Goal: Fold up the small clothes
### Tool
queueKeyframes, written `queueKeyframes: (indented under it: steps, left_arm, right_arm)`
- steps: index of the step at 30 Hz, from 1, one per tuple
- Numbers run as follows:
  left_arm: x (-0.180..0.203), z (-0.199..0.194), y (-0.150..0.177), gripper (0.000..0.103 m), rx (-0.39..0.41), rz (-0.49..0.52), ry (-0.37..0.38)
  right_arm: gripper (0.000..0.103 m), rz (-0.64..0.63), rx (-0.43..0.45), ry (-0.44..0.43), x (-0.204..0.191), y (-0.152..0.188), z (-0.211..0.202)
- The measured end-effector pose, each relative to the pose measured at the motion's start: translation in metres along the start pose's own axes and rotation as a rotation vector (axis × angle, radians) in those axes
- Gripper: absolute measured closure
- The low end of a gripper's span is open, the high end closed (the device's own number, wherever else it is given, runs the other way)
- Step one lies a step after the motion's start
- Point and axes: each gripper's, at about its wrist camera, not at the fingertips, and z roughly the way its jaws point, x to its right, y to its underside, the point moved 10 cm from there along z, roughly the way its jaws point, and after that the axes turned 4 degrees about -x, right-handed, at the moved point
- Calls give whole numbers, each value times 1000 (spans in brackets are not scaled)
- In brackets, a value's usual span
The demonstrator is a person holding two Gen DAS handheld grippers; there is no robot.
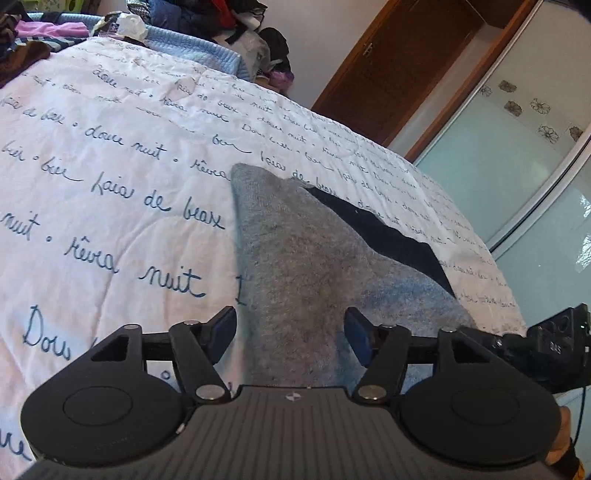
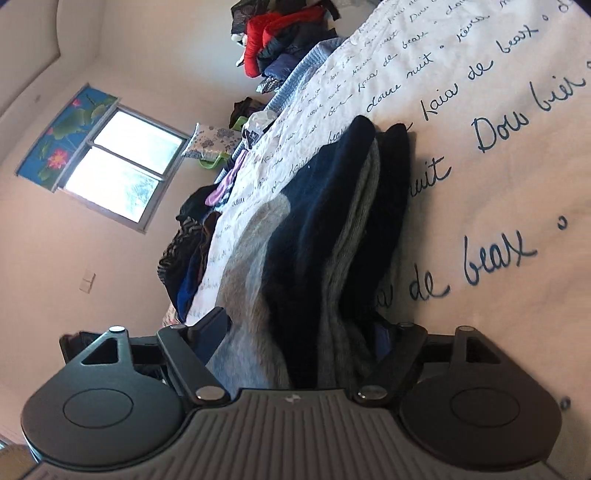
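Observation:
A grey sock with a navy toe section (image 1: 295,251) lies flat on the white bedspread with blue handwriting (image 1: 110,166). My left gripper (image 1: 290,332) hovers over its near end, open, the blue pads (image 1: 223,332) standing off either side of the grey knit. In the right wrist view, grey and navy socks (image 2: 332,206) lie stacked lengthwise on the bedspread (image 2: 517,166). My right gripper (image 2: 299,339) is open and straddles their near end. Its right finger is partly hidden by fabric.
A heap of mixed clothes (image 1: 207,18) (image 2: 273,44) and a blue knitted blanket (image 1: 207,55) line the bed's far edge. A wooden door (image 1: 388,74) and frosted glass panels (image 1: 517,166) stand beyond the bed. A window (image 2: 125,166) is on the wall.

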Motion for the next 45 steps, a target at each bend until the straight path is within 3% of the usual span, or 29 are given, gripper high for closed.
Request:
queueKeyframes:
  steps: [3,5,6,7,9,11,14,18,20,22,23,25,28,31,33,35,36,37,42,45]
  left_arm:
    - [2,-12,15,45,-3,25,-24]
    - [6,-17,28,65,-14,40,-9]
    - [7,-16,34,74,-27,52,-14]
    - [8,-16,36,81,-28,63,-32]
    - [10,-19,36,89,-29,54,-49]
    - [13,-30,33,92,-29,15,-25]
    - [12,-41,32,92,-40,2,-15]
    - [1,-39,42,90,-62,-9,-83]
    - [3,-49,43,80,-24,12,-112]
    - [8,-64,44,61,25,51,-161]
    - [12,-69,45,57,44,71,-172]
    - [23,-74,50,45,62,117,-185]
    - [31,-60,63,44,35,198,-235]
    - [27,-59,69,47,49,234,-344]
    - [31,-71,70,44,81,245,-344]
    - [34,-80,69,40,95,232,-341]
    - [36,-84,68,37,103,222,-349]
    - [37,-87,68,32,111,211,-357]
    - [46,-96,79,28,111,157,-360]
    - [46,-102,87,27,122,159,-407]
  right_arm:
    - [25,-52,-34,11,-3,28,-11]
    - [25,-69,-43,2,-4,43,-16]
    - [33,-75,-37,15,-3,47,-18]
    - [51,-76,-38,34,-1,49,-18]
    - [76,-38,-33,59,7,46,-17]
    - [83,24,-8,36,13,47,-25]
    - [84,39,30,-6,5,51,-39]
    - [83,69,28,108,25,61,-40]
    - [80,16,76,175,17,63,-52]
    - [78,-125,162,319,-1,62,-69]
    - [77,-196,204,374,-12,62,-75]
    - [77,-294,248,381,-36,67,-77]
    - [75,-339,166,329,-48,81,-51]
    - [75,-307,113,439,-27,87,-34]
    - [74,-285,134,415,-33,94,-42]
    - [56,-313,147,411,-47,99,-50]
    - [33,-335,157,422,-53,102,-53]
    - [20,-361,172,437,-59,105,-56]
    - [20,-394,177,448,-73,117,-57]
    - [20,-374,179,462,-72,125,-59]
